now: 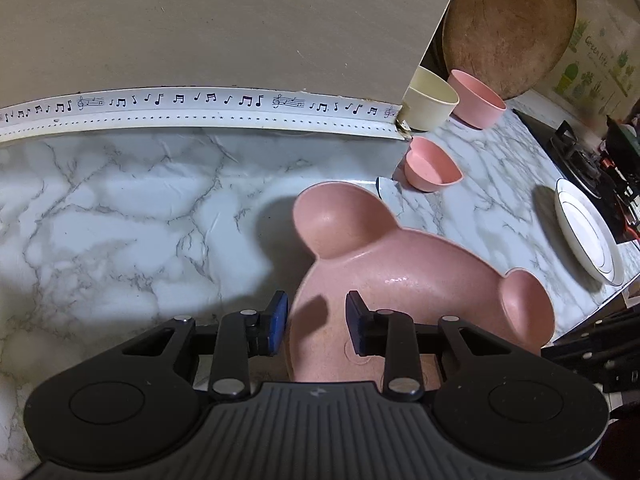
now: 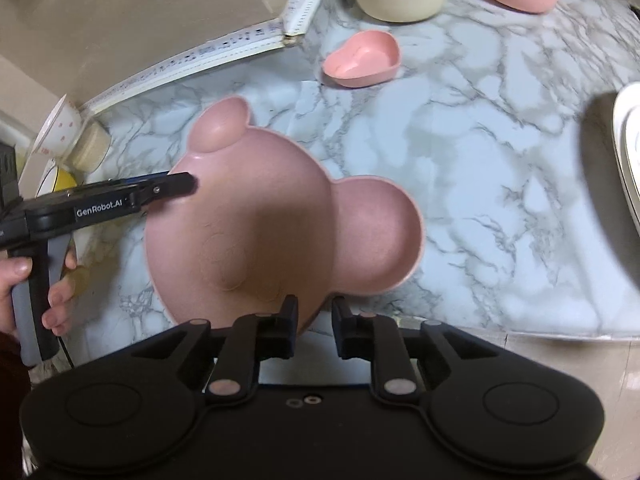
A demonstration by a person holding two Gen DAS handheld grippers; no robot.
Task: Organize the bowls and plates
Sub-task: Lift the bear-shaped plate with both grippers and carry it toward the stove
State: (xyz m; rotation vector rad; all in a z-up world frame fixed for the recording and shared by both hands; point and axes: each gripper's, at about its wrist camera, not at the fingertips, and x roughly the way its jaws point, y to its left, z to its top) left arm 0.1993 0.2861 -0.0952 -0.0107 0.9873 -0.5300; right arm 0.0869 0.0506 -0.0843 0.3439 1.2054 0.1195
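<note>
Straddling the near rim of the pink bear-shaped plate (image 1: 404,280), the left tool (image 1: 316,320) has one blue pad outside the rim and one over the plate's interior; the jaws stand apart with a clear gap, so the tool is released and not yet clenched. The right tool (image 2: 314,322) sits at the plate's opposite near edge, also released, with its fingers apart and nothing between them. The plate appears to rest on the marble-patterned bench (image 1: 120,208). Further along the bench stand a pink heart-shaped bowl (image 1: 432,168), a cream bowl (image 1: 430,100), a pink round bowl (image 1: 476,98) and a white plate (image 1: 588,232), all well apart from the bear plate. The step in hand appears to be acquiring the bear plate. The next move likely calls for closing the left jaws squarely on the rim before lifting, keeping the plate level
</note>
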